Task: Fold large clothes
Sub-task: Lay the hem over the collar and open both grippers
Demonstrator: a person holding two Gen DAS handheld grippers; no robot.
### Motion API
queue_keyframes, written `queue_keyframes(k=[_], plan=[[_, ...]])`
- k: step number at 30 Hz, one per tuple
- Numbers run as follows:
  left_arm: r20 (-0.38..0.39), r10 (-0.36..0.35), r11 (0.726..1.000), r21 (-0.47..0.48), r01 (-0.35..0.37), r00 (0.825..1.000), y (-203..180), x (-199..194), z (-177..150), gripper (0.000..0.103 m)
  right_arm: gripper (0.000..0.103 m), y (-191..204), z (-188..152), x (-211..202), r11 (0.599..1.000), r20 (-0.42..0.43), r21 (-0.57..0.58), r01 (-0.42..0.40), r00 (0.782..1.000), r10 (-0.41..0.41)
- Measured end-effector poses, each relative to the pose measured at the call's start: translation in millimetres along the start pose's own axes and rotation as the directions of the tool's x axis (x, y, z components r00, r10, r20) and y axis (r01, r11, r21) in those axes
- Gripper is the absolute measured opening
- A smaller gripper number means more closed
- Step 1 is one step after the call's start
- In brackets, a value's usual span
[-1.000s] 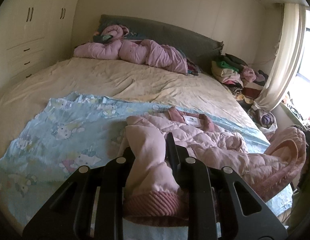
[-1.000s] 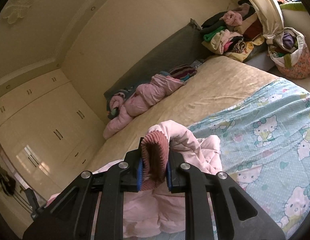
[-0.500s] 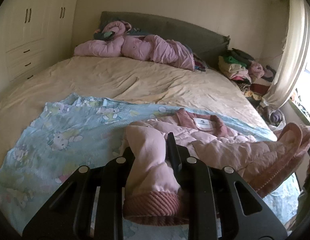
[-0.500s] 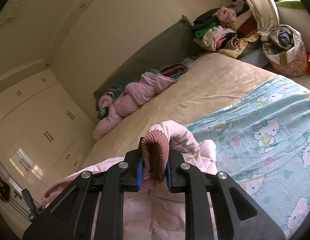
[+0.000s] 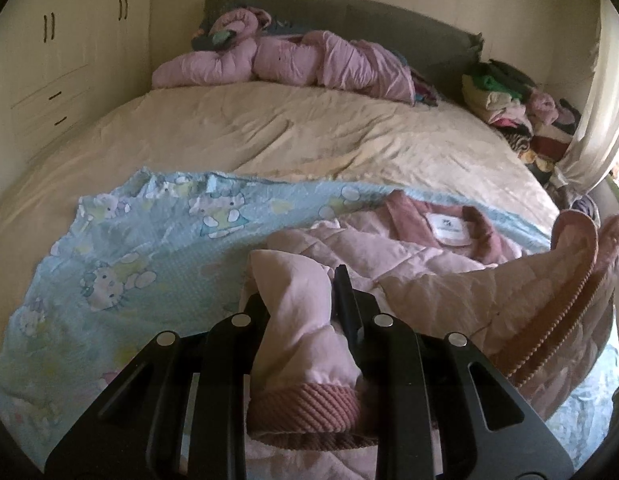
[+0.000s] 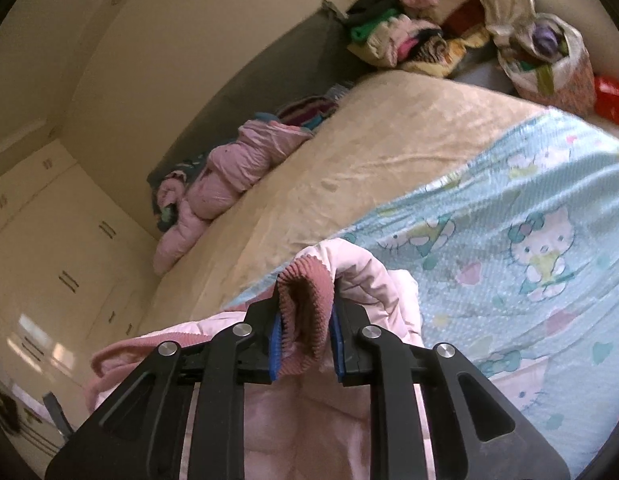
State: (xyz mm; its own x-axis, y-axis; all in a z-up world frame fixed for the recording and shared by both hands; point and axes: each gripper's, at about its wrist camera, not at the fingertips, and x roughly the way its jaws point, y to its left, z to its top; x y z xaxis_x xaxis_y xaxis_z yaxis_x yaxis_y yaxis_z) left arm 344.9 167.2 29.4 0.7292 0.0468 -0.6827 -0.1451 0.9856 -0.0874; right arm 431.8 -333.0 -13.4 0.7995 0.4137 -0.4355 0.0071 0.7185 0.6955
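On the blue cartoon sheet (image 5: 149, 240) lies the pink quilted jacket (image 5: 409, 256), collar up. Left gripper (image 5: 301, 304) clamps one sleeve; right gripper (image 6: 305, 320) jaws are opening, ribbed cuff (image 6: 305, 300) still between the pads.

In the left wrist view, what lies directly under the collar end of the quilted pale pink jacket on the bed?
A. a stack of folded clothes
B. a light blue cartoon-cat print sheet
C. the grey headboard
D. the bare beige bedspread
B: the quilted pale pink jacket, white label showing at its collar, lies on the light blue cartoon-cat print sheet, which is spread over the beige bedspread.
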Motion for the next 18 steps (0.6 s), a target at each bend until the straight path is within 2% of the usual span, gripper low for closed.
queue_keyframes(k=[1, 2, 3, 5, 7, 9, 12, 14, 17, 18], plan=[[-0.001, 0.004, 1.0, 0.002, -0.004, 1.0, -1, 3, 0, 0.017, 0.026, -2, -1, 3, 1.0, 0.001, 0.01, -0.009, 1.0, 0.009], [-0.003, 0.005, 1.0, 0.006, -0.005, 1.0, -2, 6, -1, 0.017, 0.039, -4, -2, 6, 0.999, 0.006, 0.023, -0.026, 1.0, 0.026], [-0.005, 0.005, 1.0, 0.008, -0.005, 1.0, -3, 8, -1, 0.017, 0.06, -4, -3, 6, 0.998, 0.012, 0.035, -0.043, 0.999, 0.042], [-0.012, 0.004, 1.0, 0.005, -0.004, 1.0, -3, 13, -3, 0.017, 0.084, -4, -8, 0, 0.995, 0.052, 0.071, -0.064, 0.997, 0.061], [-0.021, -0.003, 1.0, -0.01, 0.003, 1.0, -1, 18, -4, 0.017, 0.084, 2, -13, -6, 0.994, 0.068, 0.047, -0.103, 0.993, 0.099], [-0.025, -0.014, 1.0, -0.02, 0.014, 1.0, -1, 22, -4, 0.019, 0.084, 16, -26, -6, 0.994, 0.032, -0.048, -0.095, 0.995, 0.097], [-0.026, -0.012, 1.0, -0.027, 0.011, 1.0, -3, 27, -2, 0.02, 0.084, 32, -54, 3, 0.982, -0.053, -0.181, -0.057, 0.997, 0.048], [-0.023, -0.03, 0.998, -0.051, 0.029, 0.999, -1, 28, -1, 0.024, 0.084, 32, -73, 14, 0.973, -0.101, -0.229, 0.013, 0.994, -0.037], [-0.002, -0.081, 0.994, -0.078, 0.08, 0.997, 2, 23, 2, 0.04, 0.083, 25, -90, 22, 0.963, -0.117, -0.258, 0.079, 0.987, -0.112], [0.018, -0.109, 0.99, -0.089, 0.11, 0.994, 3, 17, 3, 0.052, 0.083, 23, -95, 23, 0.954, -0.104, -0.281, 0.108, 0.984, -0.142]])
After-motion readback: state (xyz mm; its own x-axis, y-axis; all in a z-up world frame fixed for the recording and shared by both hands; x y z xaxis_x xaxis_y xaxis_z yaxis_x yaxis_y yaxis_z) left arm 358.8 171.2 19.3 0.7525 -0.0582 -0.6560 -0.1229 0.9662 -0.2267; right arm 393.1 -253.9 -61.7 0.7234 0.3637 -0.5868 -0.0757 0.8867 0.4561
